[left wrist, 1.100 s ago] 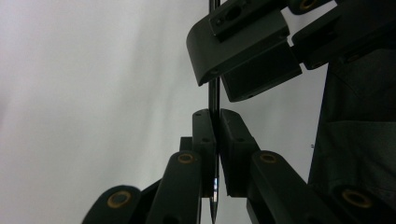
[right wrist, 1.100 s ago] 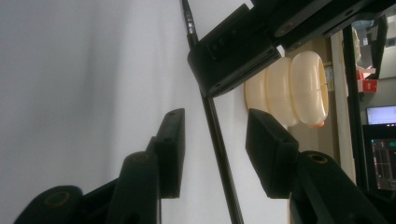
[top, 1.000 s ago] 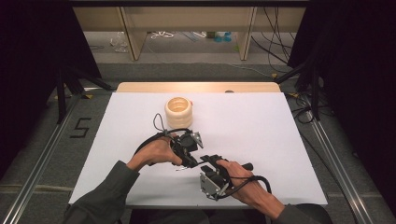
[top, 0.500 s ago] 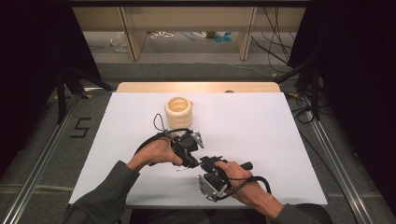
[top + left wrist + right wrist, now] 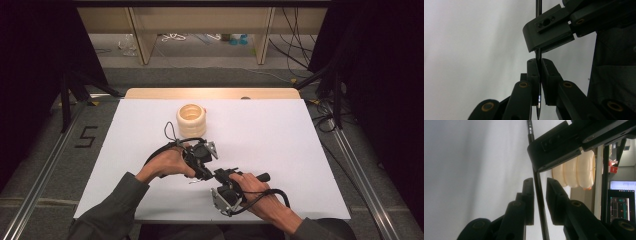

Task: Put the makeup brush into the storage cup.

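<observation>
thin rod: a slim dark metal rod w/ a pointed tip (image 5: 538,75); lies between both tools, running up past each pair of jaws; in the right gripper view the same rod (image 5: 537,185) passes between the black pads and on past the other tool's jaw above
left gripper (image 5: 206,167): clenched on the rod; in the left gripper view the pads press flat on it from both sides, pointed tip poking out below toward the camera
right gripper (image 5: 220,175): jaws have just been closing w/ the rod between them; pads not yet on it, a gap shows each side, esp. the right pad; so not gripping yet
handling (judged): light, stiff, smooth, prob. slippery in flat pads; thin, so it can twist or slide lengthwise if pinched off-centre; point is sharp, keep clear of it
where to grip (judged): mid-shaft, square across the pads, just beyond the left tool's hold
cream stack: pale cream ribbed ring stack, plastic or rubber-like (image 5: 191,120); ahead of the left tool, well apart from the rod
surface: white table sheet (image 5: 280,135) under both tools
count: rods 1; grippers 2; hands 2; cream stacks 1, approx. 3 rings
</observation>
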Tool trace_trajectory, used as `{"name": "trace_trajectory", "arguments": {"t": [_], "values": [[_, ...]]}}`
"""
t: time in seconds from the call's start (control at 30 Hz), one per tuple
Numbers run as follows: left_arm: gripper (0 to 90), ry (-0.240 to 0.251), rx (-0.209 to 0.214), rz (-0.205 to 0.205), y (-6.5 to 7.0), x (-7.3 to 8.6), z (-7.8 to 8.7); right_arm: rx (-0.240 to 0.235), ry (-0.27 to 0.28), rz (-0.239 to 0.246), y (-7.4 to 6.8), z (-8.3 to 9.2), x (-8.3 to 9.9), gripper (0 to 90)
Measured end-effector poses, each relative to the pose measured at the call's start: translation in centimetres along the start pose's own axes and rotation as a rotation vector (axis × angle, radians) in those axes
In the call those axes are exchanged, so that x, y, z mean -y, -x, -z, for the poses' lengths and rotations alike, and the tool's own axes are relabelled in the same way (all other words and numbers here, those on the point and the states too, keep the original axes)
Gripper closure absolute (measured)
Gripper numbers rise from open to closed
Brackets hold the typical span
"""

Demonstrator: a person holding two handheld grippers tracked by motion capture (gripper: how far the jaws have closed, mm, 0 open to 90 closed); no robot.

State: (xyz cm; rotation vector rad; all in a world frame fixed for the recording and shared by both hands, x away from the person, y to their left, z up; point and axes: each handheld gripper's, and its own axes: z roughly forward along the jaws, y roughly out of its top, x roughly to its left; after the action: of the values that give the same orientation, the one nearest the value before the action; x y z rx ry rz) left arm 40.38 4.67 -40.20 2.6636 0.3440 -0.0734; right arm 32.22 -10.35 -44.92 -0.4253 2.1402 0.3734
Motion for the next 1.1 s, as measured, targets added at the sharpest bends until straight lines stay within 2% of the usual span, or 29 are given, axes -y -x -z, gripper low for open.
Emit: {"name": "trace_trajectory", "arguments": {"t": [0.13,0.17,0.23,0.3,0.37,0.4,0.43,0.47,0.6,0.63,0.67,0.73,0.77,0.8,0.83,0.87,0.93,0.97,1.0,1.03,1.1], "values": [[85.1,-0.001,0.000,-0.001,0.0,0.0,0.0,-0.006,0.010,-0.002,0.0,-0.1,0.0,80.5],[85.1,-0.029,-0.001,-0.035,-0.2,0.0,0.2,-0.006,0.008,0.000,0.0,-0.1,0.0,81.3],[85.1,-0.027,-0.001,-0.034,-0.2,0.0,0.2,-0.011,0.000,-0.008,-0.1,-0.1,0.0,82.2],[85.1,0.009,0.001,0.008,0.1,0.0,0.0,-0.015,0.004,0.003,-0.1,-0.1,0.0,83.4],[85.1,0.004,0.001,0.002,0.0,0.0,0.0,-0.013,-0.006,0.035,-0.1,-0.1,-0.1,84.8],[85.1,0.003,0.000,0.000,0.0,0.0,0.0,-0.015,-0.025,0.010,-0.3,0.0,-0.1,85.2],[85.0,0.003,0.002,-0.001,0.0,0.0,0.0,-0.013,-0.019,0.030,-0.3,0.0,-0.1,85.4],[85.0,0.004,0.002,-0.001,0.1,0.0,0.0,-0.015,-0.024,0.015,-0.4,0.0,-0.1,85.5],[84.7,0.008,0.005,-0.003,-0.1,0.0,0.2,-0.015,-0.019,0.026,-0.2,0.0,-0.1,85.6],[84.2,0.029,0.008,0.020,-0.1,0.0,0.1,-0.017,-0.018,0.032,-0.1,0.0,0.0,85.6],[84.0,0.025,0.009,0.021,-0.2,0.0,0.2,-0.018,-0.009,0.033,0.0,0.0,0.0,85.6],[80.3,0.049,0.004,0.038,-0.4,0.1,0.4,-0.028,-0.019,0.002,0.0,0.1,0.2,85.7],[77.1,0.048,0.000,0.029,-0.5,0.2,0.6,-0.029,-0.026,0.009,0.1,0.1,0.3,85.7],[77.1,0.072,-0.003,0.045,-0.5,0.2,0.8,-0.028,-0.022,0.002,0.1,0.1,0.4,85.7],[72.3,0.109,-0.004,0.072,-0.7,0.3,1.0,-0.034,-0.020,-0.007,0.1,0.1,0.6,85.6],[71.4,0.120,-0.002,0.085,-0.7,0.4,1.1,-0.036,-0.022,-0.003,0.2,0.1,0.8,85.7],[66.7,0.129,-0.024,0.083,-1.0,0.6,1.5,-0.017,0.008,-0.022,0.3,0.0,1.0,85.7],[63.9,0.152,-0.023,0.103,-1.1,0.7,1.5,-0.034,-0.008,-0.014,0.4,0.2,1.2,85.6],[62.6,0.139,-0.030,0.088,-1.3,0.8,1.7,-0.035,0.002,-0.013,0.5,0.2,1.4,85.7],[60.7,0.146,-0.037,0.088,-1.4,1.0,1.8,-0.033,0.000,-0.018,0.6,0.3,1.5,85.6],[56.4,0.181,-0.045,0.129,-1.5,1.2,1.8,-0.037,0.013,-0.021,0.9,0.4,1.8,85.6]]}}
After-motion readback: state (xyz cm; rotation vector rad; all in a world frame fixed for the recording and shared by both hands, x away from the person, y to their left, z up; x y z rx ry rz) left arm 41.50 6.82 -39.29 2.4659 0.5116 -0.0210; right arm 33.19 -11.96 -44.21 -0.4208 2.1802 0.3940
